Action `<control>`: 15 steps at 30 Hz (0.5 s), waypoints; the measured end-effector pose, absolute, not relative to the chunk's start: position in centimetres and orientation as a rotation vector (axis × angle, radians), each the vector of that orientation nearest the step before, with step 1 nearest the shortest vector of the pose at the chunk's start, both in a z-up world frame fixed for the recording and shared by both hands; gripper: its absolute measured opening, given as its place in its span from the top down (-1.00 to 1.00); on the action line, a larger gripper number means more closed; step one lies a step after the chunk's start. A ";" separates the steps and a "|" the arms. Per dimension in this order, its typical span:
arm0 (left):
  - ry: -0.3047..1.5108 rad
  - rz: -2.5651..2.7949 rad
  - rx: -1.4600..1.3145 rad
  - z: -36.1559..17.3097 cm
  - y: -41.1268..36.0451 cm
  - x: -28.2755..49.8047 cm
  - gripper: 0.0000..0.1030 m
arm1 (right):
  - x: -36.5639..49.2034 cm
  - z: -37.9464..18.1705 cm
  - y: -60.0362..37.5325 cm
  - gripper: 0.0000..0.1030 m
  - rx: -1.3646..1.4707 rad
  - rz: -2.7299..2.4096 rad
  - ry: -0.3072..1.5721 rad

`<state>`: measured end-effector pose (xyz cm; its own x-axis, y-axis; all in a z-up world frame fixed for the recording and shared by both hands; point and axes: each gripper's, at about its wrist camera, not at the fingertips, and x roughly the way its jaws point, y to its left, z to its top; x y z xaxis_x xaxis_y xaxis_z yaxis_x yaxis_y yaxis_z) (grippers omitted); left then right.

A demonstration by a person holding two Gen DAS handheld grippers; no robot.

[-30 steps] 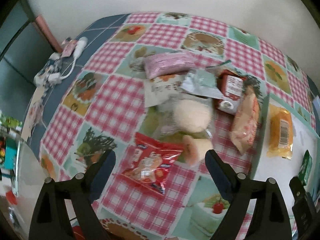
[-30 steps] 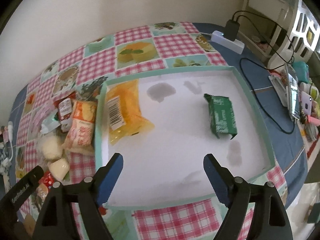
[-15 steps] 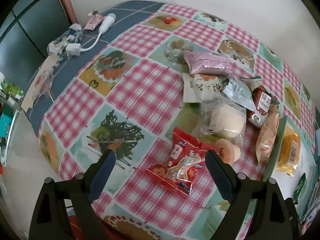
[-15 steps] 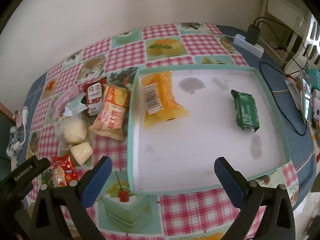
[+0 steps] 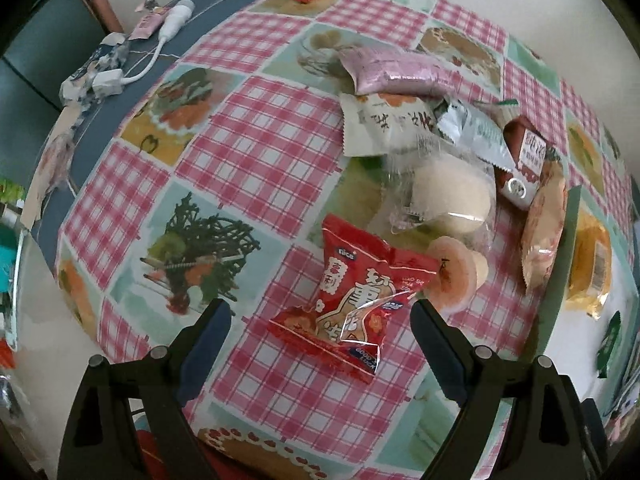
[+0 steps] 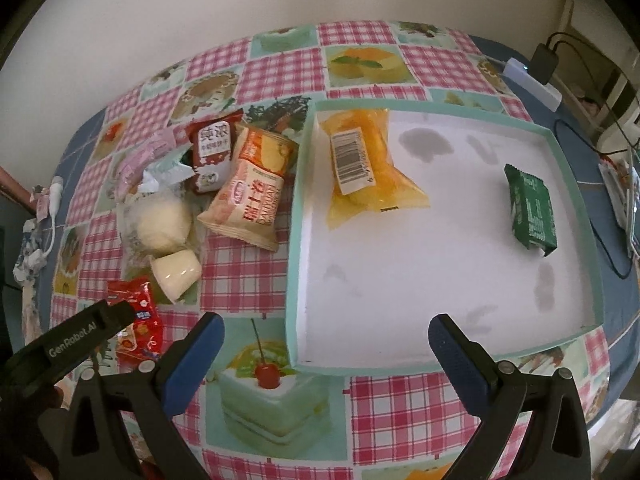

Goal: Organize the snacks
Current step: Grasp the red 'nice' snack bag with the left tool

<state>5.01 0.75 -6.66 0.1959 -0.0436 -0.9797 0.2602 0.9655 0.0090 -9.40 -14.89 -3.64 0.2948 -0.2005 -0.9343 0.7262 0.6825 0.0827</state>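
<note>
A checked tablecloth with food prints is being shown in both views, with a white cable and plug lying at the upper left of the left wrist frame and a power strip at the upper right of the right wrist frame. A pile of snacks is being seen in the centre right of the left wrist frame: a pink packet, a white packet, a silver sachet, a brown packet, a clear-wrapped pale bun, a jelly cup and an orange-print packet. The jelly cup is being touched by the upper right edge of the red snack packet, which is lying flat in the lower centre, between and just beyond the blue fingertips of the left gripper, whose jaws are being held wide apart with nothing pressed. The right gripper is being held with its jaws spread wide and empty over the near edge of the teal-rimmed white tray, where a yellow packet is lying at the upper left and a green packet at the right.
</note>
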 end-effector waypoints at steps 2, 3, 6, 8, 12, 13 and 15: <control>1.377 -0.227 0.206 -7.1 0.3 5.1 -0.78 | -9.4 -4.0 -15.2 -1.00 0.567 -0.666 1.120; 1.387 -0.235 0.221 -7.5 0.0 5.1 -0.78 | -9.3 -4.2 -15.3 -1.00 0.574 -0.664 1.124; 1.402 -0.247 0.275 -8.3 -1.1 4.9 -0.78 | -9.3 -4.7 -15.7 -1.00 0.597 -0.659 1.130; 1.406 -0.253 0.316 -8.7 -1.8 4.9 -0.78 | -9.2 -4.8 -15.8 -1.00 0.607 -0.655 1.128; 1.410 -0.241 0.354 -9.2 -2.9 5.0 -0.78 | -9.0 -5.0 -15.9 -1.00 0.615 -0.651 1.120; 1.412 -0.236 0.354 -9.3 -2.8 5.2 -0.77 | -8.9 -5.0 -15.9 -1.00 0.618 -0.646 1.118; 1.417 -0.235 0.350 -9.5 -2.9 5.3 -0.77 | -8.6 -5.1 -15.8 -1.00 0.620 -0.639 1.117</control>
